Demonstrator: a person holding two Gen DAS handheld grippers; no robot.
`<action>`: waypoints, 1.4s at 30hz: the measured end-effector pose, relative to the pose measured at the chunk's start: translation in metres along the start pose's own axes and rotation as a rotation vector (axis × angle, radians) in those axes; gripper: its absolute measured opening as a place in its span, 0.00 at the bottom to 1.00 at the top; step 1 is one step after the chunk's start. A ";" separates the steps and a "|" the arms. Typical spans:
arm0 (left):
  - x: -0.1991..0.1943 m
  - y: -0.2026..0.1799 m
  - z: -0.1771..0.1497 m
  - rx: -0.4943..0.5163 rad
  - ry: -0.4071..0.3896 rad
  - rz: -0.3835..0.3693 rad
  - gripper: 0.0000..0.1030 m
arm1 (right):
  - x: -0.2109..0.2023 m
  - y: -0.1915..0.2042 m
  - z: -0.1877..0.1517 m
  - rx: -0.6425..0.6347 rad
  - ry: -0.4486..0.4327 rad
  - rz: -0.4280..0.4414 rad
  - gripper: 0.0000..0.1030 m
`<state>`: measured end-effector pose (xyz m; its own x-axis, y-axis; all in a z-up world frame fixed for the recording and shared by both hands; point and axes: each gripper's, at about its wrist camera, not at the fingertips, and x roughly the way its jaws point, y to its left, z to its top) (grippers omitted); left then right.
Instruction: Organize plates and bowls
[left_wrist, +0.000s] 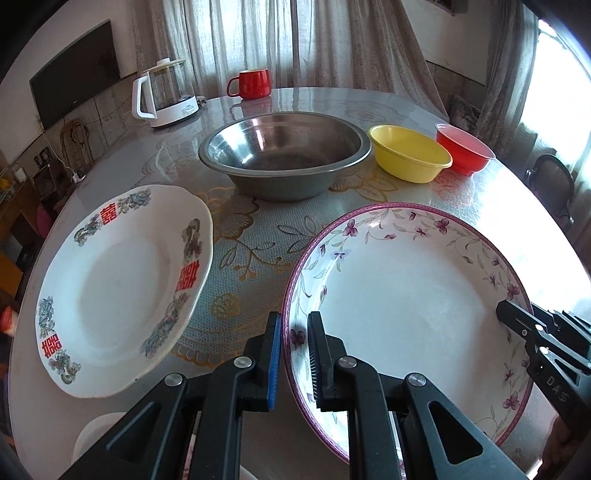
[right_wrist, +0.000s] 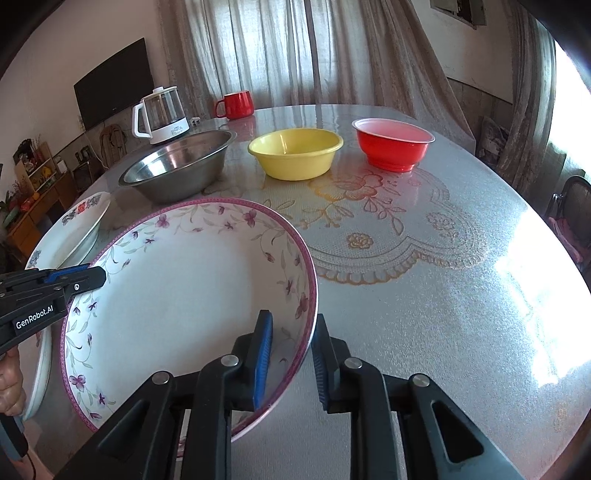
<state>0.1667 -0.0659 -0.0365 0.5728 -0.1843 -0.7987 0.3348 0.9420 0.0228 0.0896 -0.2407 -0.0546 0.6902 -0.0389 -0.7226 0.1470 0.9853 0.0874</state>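
1. The flowered plate is held between both tools. The left gripper is clamped on its left rim, and the right gripper is clamped on its right rim, each with one finger inside the plate and one finger outside.
2. Both tools stand narrow, closed on the thin rim; nothing else is between the fingers.
3. The white plate with red characters lies on the table just beside the flowered plate, on its left side, so the left hand is the nearer one. In my judgement the coming move goes this way, to put one plate on the other.
4. The flowered plate looks tilted and lifted off the table, though I cannot tell this for certain.
5. The flowered plate is round and rather deep, white inside, with a purple border and small purple flowers. It looks clean and empty.
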 end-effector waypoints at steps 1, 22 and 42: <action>0.001 0.001 0.002 -0.003 -0.002 0.006 0.13 | 0.002 0.001 0.002 0.005 0.005 -0.003 0.19; -0.002 0.005 0.000 -0.075 -0.016 0.068 0.14 | 0.010 0.015 0.010 -0.018 0.015 -0.024 0.24; -0.052 0.006 -0.036 -0.116 -0.090 0.035 0.17 | -0.001 0.023 -0.003 -0.015 0.007 -0.042 0.29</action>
<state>0.1122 -0.0401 -0.0160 0.6491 -0.1701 -0.7415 0.2275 0.9735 -0.0241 0.0904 -0.2174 -0.0541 0.6783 -0.0793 -0.7305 0.1653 0.9852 0.0465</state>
